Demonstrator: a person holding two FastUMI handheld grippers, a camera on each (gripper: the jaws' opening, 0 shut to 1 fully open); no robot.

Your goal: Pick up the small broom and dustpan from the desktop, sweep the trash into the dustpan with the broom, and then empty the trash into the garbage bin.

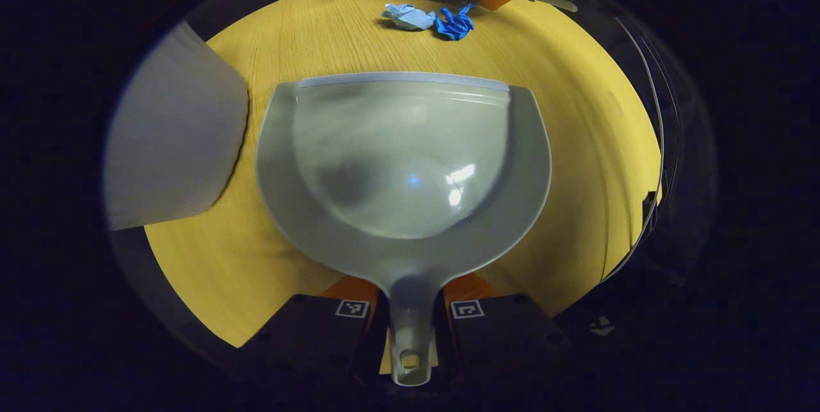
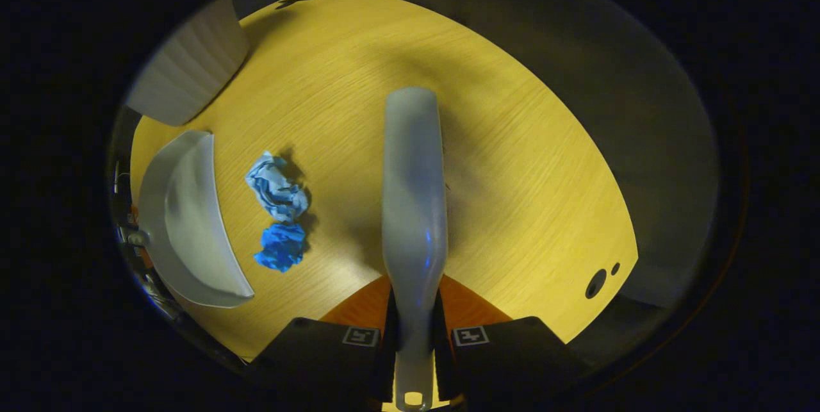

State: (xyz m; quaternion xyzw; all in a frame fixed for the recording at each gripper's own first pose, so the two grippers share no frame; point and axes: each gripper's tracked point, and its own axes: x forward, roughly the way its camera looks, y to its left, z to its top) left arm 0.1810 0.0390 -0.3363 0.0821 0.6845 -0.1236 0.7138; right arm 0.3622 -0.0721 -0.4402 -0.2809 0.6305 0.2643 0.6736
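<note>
The left gripper (image 1: 410, 329) pinches the grey plastic dustpan's (image 1: 403, 162) handle; the right gripper (image 2: 413, 341) clamps the grey broom (image 2: 413, 207). Crumpled blue paper scraps (image 1: 429, 18) lie on the yellow wooden desktop (image 1: 576, 143) at twelve o'clock beyond the pan, probably light and easily scattered.

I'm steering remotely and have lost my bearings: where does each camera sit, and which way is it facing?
Left gripper view: rides on the left gripper, looks along the dustpan across the desktop toward the trash; its own fingers show.
Right gripper view: rides on the right gripper, looks down the broom; its own fingers show.
Shared: dustpan, broom, trash, desktop.
</note>
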